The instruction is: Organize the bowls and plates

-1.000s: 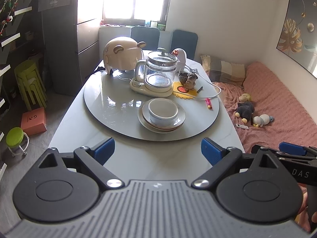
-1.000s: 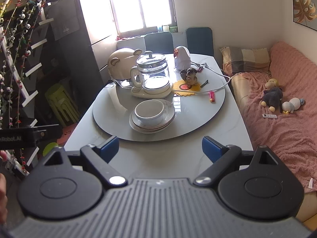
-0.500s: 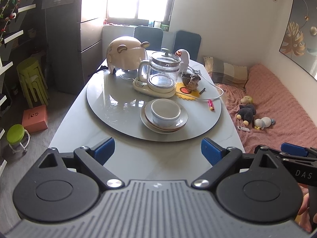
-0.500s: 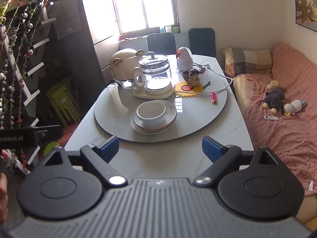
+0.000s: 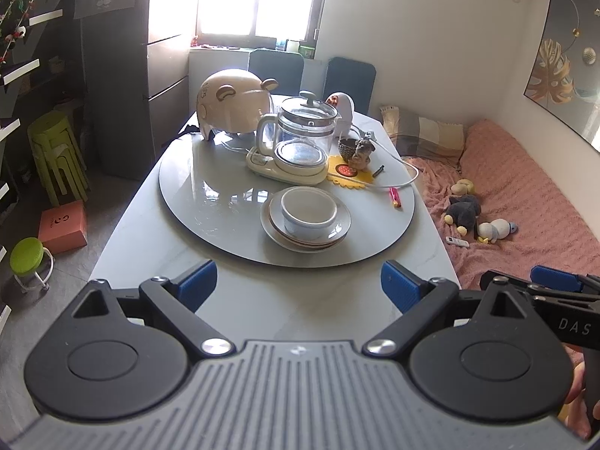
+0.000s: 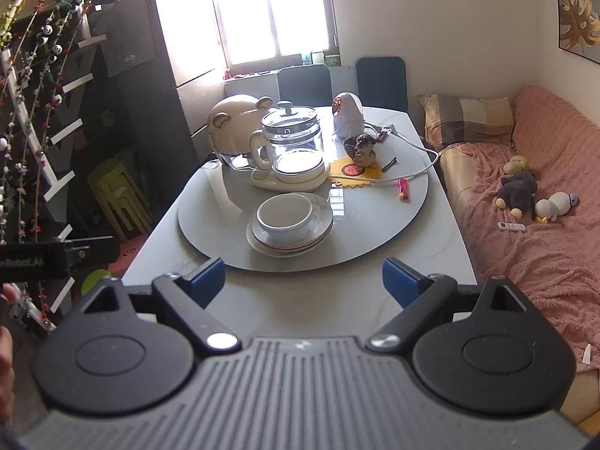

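Note:
A white bowl (image 5: 308,210) sits upright in a stack of plates (image 5: 339,230) on the near part of the round turntable (image 5: 210,202). The same bowl (image 6: 284,215) and plates (image 6: 322,227) show in the right wrist view. My left gripper (image 5: 298,287) hangs over the table's near edge, short of the stack, open with nothing between its blue pads. My right gripper (image 6: 303,281) is held likewise, open and empty. The right gripper's blue tip shows at the right edge of the left wrist view (image 5: 555,278).
Behind the stack on the turntable stand a glass kettle on its base (image 5: 300,142), a cream bear-shaped appliance (image 5: 234,103), a small figurine (image 5: 360,152) on a yellow mat and a red lighter (image 5: 395,197). A pink-covered sofa (image 5: 525,195) runs along the right. Green stools (image 5: 56,153) stand on the left.
The view of both cameras has shifted slightly, with the table and dishes sitting a little lower in frame than a second ago. Both grippers remain open; the dishes have not moved.

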`<state>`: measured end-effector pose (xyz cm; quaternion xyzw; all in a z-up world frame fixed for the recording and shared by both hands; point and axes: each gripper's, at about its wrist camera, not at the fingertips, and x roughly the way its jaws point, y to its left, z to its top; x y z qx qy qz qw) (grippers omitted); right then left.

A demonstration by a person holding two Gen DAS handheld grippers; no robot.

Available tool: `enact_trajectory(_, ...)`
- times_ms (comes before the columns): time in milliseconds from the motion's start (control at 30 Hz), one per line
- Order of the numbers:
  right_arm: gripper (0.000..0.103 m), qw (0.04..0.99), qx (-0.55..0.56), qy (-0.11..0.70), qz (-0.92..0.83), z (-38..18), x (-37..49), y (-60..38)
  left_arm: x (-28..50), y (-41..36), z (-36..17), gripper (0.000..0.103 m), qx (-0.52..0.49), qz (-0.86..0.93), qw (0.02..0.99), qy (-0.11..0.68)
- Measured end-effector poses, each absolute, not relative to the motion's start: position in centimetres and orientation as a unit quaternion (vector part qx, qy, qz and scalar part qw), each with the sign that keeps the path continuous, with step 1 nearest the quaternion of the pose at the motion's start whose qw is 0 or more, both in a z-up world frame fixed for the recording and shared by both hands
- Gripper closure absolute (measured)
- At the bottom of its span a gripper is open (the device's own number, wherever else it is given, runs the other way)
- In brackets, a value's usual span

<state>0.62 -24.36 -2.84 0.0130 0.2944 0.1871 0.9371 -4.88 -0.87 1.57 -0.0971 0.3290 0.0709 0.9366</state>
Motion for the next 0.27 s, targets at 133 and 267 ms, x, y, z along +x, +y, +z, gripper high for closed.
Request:
enact_trajectory(133, 0.011, 0.938, 0.012, 0.294, 0.185, -2.73, 0.62, -24.42, -4.9, -0.87, 1.63, 0.007, -0.097, 0.07, 0.937, 0.329)
enact_trajectory(267, 0.011, 0.938, 0.014, 0.293, 0.183, -2.6, 0.6, -24.47, -4.9, -0.88, 1.62, 0.007, -0.097, 0.07, 0.937, 0.328)
